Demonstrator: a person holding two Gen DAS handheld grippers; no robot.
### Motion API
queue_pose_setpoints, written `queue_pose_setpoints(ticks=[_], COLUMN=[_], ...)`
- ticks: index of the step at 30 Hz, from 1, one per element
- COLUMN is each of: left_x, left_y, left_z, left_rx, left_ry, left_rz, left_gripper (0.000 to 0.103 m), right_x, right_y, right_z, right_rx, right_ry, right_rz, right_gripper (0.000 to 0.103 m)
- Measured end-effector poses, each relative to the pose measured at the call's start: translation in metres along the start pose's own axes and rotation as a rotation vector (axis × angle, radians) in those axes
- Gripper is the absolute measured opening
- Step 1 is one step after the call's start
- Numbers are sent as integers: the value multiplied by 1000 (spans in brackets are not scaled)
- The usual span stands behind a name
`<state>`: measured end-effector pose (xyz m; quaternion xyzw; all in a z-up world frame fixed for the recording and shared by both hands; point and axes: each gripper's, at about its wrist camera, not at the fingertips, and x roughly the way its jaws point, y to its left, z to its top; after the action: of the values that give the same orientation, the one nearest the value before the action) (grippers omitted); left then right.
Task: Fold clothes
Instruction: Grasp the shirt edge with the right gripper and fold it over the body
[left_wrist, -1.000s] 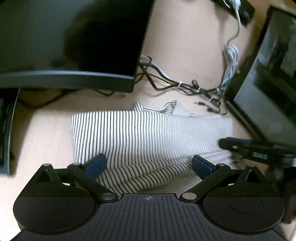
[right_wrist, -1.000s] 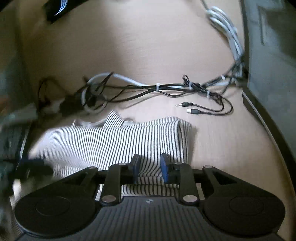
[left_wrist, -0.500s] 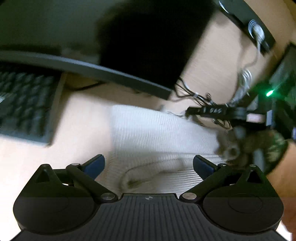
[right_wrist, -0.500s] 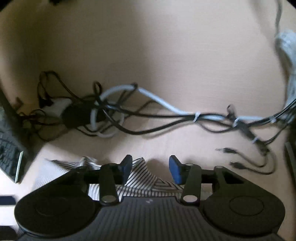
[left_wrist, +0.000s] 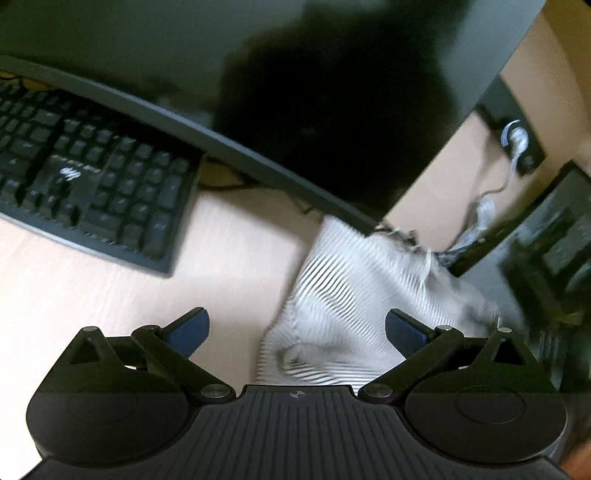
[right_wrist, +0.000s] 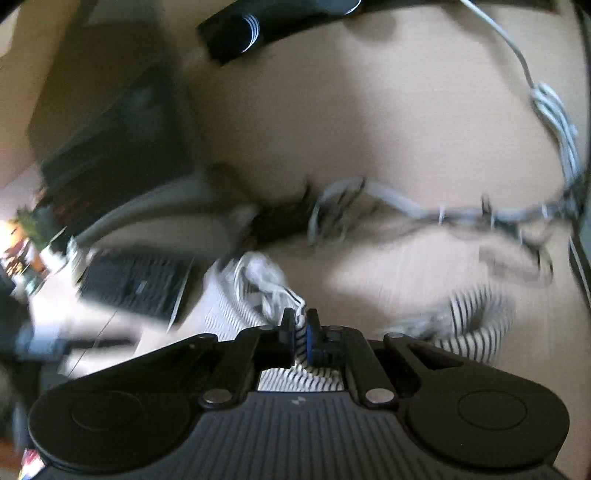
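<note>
A black-and-white striped garment (left_wrist: 354, 295) lies bunched on the pale wooden desk, its far end raised toward the right. My left gripper (left_wrist: 297, 328) hovers wide open above its near end, and no cloth touches the blue pads. In the right wrist view my right gripper (right_wrist: 301, 325) is shut on a fold of the striped garment (right_wrist: 299, 341). Cloth hangs from the jaws to both sides, with one loose part (right_wrist: 476, 325) lying to the right. Both views are blurred by motion.
A black keyboard (left_wrist: 85, 184) lies at the left and a dark monitor (left_wrist: 258, 92) stands behind the garment. A tangle of grey and black cables (right_wrist: 424, 210) crosses the desk beyond the right gripper. Another dark screen (left_wrist: 546, 236) stands at the right.
The right gripper went from open over the cloth's edge to shut on a fold and lifted it. The left gripper swung left and rolled, bringing the keyboard into view. The flat garment is now bunched.
</note>
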<state>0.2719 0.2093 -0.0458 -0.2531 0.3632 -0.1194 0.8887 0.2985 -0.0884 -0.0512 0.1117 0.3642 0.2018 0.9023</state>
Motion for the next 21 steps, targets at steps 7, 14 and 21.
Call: queue_pose_setpoints(ticks=[7,14,21], left_x=[-1,7,29], left_y=[-42,-81,-62], left_z=[15,4,-40], left_rx=[135,300,474], left_ry=[3,74,347], left_rz=[-96,-147,76], left_gripper=[103,101,97], right_x=[-32,-87,-62], right_y=[22,21,-29], right_z=[-74,-65,-94], right_rx=[25,-17,121], right_ry=[66,-101,122], right_rz=[-42,-170,-360], right_gripper=[6,31,44])
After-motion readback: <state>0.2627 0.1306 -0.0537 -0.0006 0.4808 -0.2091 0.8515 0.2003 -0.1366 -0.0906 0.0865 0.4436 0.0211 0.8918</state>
